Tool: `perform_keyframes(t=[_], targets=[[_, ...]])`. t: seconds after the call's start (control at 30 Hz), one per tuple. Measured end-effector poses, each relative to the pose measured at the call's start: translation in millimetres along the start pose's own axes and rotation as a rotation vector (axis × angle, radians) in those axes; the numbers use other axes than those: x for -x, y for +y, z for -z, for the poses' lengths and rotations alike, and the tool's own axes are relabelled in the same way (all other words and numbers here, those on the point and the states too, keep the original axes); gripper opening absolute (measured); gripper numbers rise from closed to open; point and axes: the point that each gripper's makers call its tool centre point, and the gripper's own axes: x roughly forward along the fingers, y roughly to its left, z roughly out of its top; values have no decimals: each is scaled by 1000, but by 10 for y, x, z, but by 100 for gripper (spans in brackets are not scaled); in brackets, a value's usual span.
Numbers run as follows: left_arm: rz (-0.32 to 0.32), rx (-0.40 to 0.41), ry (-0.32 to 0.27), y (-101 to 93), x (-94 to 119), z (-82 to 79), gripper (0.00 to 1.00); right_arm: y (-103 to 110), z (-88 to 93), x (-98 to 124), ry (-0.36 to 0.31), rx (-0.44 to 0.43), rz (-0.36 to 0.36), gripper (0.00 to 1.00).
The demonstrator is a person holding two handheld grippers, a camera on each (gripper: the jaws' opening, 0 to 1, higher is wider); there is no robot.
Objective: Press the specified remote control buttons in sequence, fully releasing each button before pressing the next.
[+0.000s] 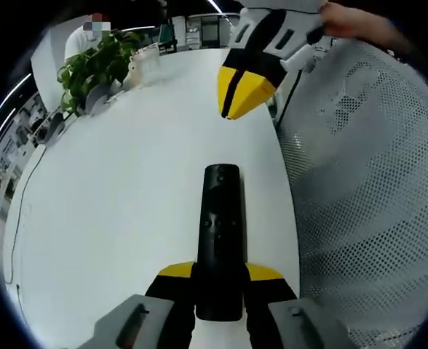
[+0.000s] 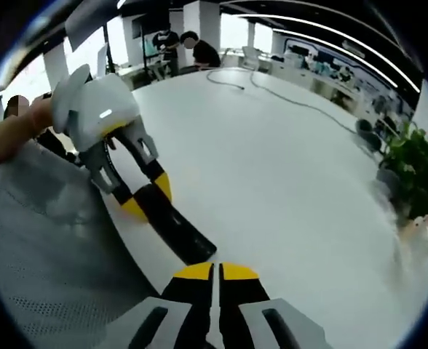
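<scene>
Black slim remote control [image 1: 220,240] is sitting pinched between the left gripper [image 1: 220,275] fingers, held above the white surface [image 1: 127,203]. Right gripper [image 2: 215,275] is hovering just beside the remote's far end, fingers pressed together.

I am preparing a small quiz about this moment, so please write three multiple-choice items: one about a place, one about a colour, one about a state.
1. Where is the remote control?
A. between the jaws of the left tool
B. flat beside the plant
C. on the mesh chair

2. What colour are the tool tips?
A. red
B. yellow
C. blue

3. How do the jaws of the right tool stand?
A. wide open
B. shut on the remote
C. shut on nothing

Key: 1 A, the left tool's jaws clamp its lower end. 2 B, yellow tips show in both views. 3 C, its tips meet with nothing between them.
</scene>
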Motion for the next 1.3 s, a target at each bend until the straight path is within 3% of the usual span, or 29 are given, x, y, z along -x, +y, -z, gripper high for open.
perform_keyframes(t=[0.23, 0.37, 0.6, 0.73, 0.77, 1.17, 1.3], targets=[[8, 5, -48, 6, 12, 7, 25, 111, -71, -134, 6, 62, -58, 0], [11, 2, -62, 4, 9, 0, 25, 108, -24, -203, 41, 142, -72, 0], [15, 3, -71, 15, 11, -6, 25, 83, 26, -402, 91, 169, -121, 0], [14, 5, -74, 18, 12, -10, 25, 50, 106, -447, 156, 246, -122, 0], [14, 4, -75, 21, 12, -11, 25, 52, 78, -446, 143, 272, -126, 0], [15, -3, -68, 18, 13, -11, 25, 123, 85, -437, 160, 333, -134, 0], [15, -4, -67, 16, 13, -12, 25, 111, 79, -438, 170, 304, -137, 0]])
